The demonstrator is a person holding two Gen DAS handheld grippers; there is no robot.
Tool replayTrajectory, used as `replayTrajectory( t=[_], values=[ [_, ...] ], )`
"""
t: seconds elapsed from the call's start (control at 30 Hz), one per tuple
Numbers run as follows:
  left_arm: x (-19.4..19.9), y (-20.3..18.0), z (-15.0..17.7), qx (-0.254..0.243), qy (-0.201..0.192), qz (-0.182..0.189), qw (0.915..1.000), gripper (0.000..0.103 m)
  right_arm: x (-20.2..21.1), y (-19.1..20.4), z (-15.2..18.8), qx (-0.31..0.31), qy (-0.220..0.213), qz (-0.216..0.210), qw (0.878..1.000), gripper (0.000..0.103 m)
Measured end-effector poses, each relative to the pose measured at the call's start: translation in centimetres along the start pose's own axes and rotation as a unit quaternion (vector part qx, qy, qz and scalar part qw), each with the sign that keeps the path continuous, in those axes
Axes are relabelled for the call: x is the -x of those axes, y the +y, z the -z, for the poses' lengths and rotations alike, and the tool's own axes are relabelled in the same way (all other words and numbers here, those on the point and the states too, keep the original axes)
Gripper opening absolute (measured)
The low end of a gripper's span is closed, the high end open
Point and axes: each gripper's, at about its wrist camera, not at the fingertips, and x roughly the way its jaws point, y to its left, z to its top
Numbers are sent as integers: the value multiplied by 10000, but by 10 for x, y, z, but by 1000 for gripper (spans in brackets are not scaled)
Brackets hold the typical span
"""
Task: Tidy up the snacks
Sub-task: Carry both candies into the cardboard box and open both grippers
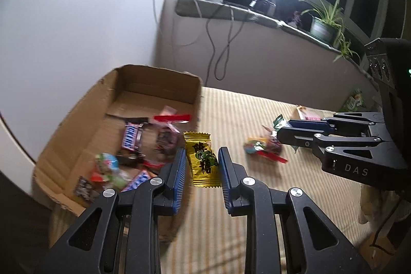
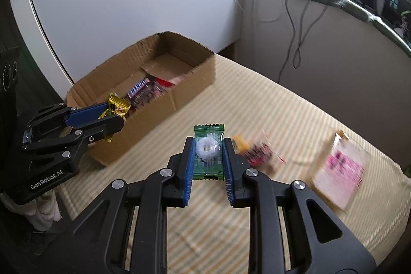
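My left gripper [image 1: 201,158] is shut on a yellow candy packet [image 1: 203,162] with green print, held above the near right edge of an open cardboard box [image 1: 159,78]. The box holds several wrapped snacks [image 1: 133,138]. In the right wrist view the left gripper [image 2: 113,120] holds the yellow packet [image 2: 117,107] over the box [image 2: 195,68]. My right gripper [image 2: 208,153] is shut on a green candy packet [image 2: 208,153], above the striped cloth. It shows in the left wrist view [image 1: 280,130], with the green packet [image 1: 278,121].
On the striped cloth [image 2: 257,104] lie a red and colourful snack [image 2: 259,152] and a pink-and-white packet [image 2: 339,168]. A white cabinet [image 2: 128,4] stands behind the box. Cables hang from a window sill [image 1: 231,9] with a ring lamp and a potted plant [image 1: 326,22].
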Motion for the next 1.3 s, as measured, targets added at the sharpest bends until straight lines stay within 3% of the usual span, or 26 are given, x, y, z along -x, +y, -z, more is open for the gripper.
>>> replayTrajectory(
  t=[0.63, 1.2, 1.27, 1.3],
  values=[
    [4, 57, -7, 281, -101, -454, 9985, 24, -56, 45, -58, 201, -40, -479, 9986, 22],
    [0, 71, -5, 381, -58, -555, 9977, 24, -85, 66, -77, 280, 57, -711, 9971, 24],
    [0, 70, -5, 365, -55, -583, 9976, 26, -85, 65, -77, 250, 48, -698, 9972, 31],
    [0, 69, -5, 357, -50, -597, 9976, 32, -85, 64, -78, 218, 28, -701, 9973, 41]
  ],
)
